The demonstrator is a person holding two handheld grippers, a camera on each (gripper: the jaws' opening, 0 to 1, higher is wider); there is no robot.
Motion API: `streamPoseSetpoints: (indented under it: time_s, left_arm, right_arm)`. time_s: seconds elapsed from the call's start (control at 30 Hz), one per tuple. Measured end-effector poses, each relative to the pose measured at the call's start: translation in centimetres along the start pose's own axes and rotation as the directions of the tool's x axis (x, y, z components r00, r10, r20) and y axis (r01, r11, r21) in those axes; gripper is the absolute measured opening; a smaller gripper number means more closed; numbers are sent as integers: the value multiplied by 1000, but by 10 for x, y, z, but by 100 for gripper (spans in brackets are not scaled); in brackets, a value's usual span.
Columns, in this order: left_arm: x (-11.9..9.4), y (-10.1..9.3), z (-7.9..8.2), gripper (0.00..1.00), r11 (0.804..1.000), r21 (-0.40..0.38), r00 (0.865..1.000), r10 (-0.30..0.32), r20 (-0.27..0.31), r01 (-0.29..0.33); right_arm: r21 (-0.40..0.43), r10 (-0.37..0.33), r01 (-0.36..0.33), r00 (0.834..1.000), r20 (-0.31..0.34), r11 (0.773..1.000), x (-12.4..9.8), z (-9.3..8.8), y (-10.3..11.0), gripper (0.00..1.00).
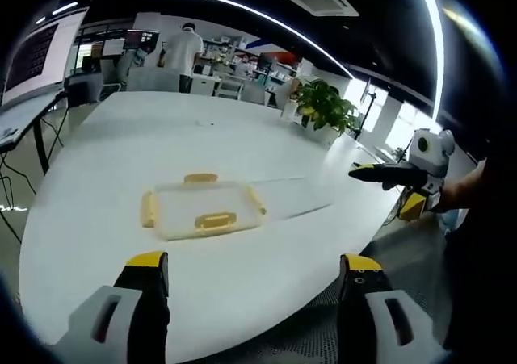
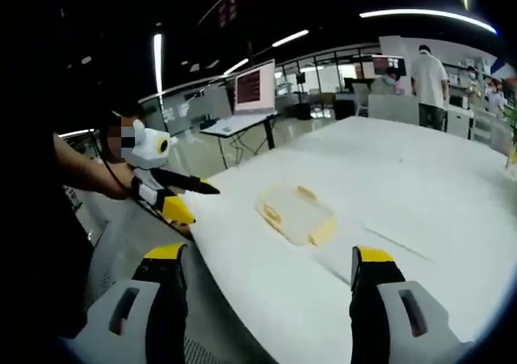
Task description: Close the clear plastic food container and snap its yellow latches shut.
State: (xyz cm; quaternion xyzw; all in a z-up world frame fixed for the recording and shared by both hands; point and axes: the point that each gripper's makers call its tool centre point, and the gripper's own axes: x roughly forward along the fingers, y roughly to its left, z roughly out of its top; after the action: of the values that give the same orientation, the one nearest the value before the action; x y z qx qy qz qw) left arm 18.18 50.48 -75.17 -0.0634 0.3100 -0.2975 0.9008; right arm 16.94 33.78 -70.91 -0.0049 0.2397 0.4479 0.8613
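Container (image 1: 202,209) on desk (image 1: 105,146), lid seemingly on — latches (image 1: 216,219) splayed, unsnapped. Left tongs (image 1: 252,269), right tongs (image 2: 271,263) spread wide, empty — well apart from it.

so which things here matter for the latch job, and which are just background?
Job: clear plastic food container with yellow latches, left hand-held gripper, right hand-held gripper.
Background: round white table, green potted plant, wall monitor.

We find no readable text. The screen (image 1: 32,55) at the table's (image 1: 121,162) edge carries lines of writing, too blurred to make out.
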Motion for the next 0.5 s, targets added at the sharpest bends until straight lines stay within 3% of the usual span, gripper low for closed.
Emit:
streamPoseSetpoints:
  time_s: [0.5]
  left_arm:
    - [8,18,4,82,1000,18,999,-16,-32,17]
  right_arm:
    - [-14,3,-3,1000,-6,1000,18,6,-5,81]
